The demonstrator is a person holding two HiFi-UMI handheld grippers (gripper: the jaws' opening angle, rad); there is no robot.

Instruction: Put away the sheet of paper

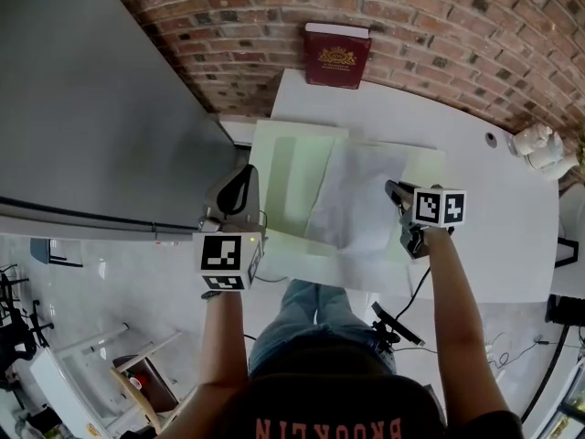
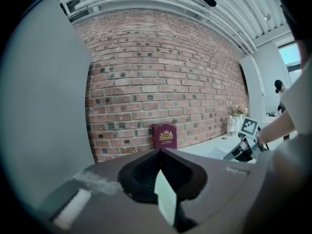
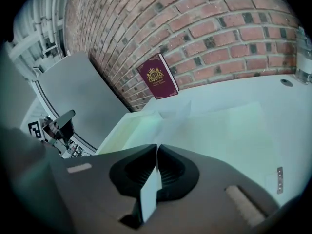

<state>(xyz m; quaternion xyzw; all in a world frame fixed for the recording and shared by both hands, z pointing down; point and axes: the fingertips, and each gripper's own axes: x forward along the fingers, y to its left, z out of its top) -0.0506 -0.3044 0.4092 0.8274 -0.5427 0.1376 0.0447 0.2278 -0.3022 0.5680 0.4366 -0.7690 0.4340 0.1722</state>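
A pale green folder (image 1: 288, 176) lies open on the white table (image 1: 494, 218), and a white sheet of paper (image 1: 352, 204) rests across its middle and right half. My left gripper (image 1: 245, 176) is at the folder's left edge, shut on a pale green flap; that flap shows between the closed jaws of the left gripper (image 2: 160, 152) in its own view. My right gripper (image 1: 395, 190) is at the sheet's right edge. In the right gripper view, the right gripper (image 3: 157, 147) is shut on a thin white strip of the paper, with the folder (image 3: 131, 128) beyond it.
A dark red book (image 1: 336, 58) leans upright against the brick wall at the table's far edge. White bottles (image 1: 539, 149) stand at the far right. A large grey panel (image 1: 91, 108) runs along the left side. A cable hangs below the table's near edge.
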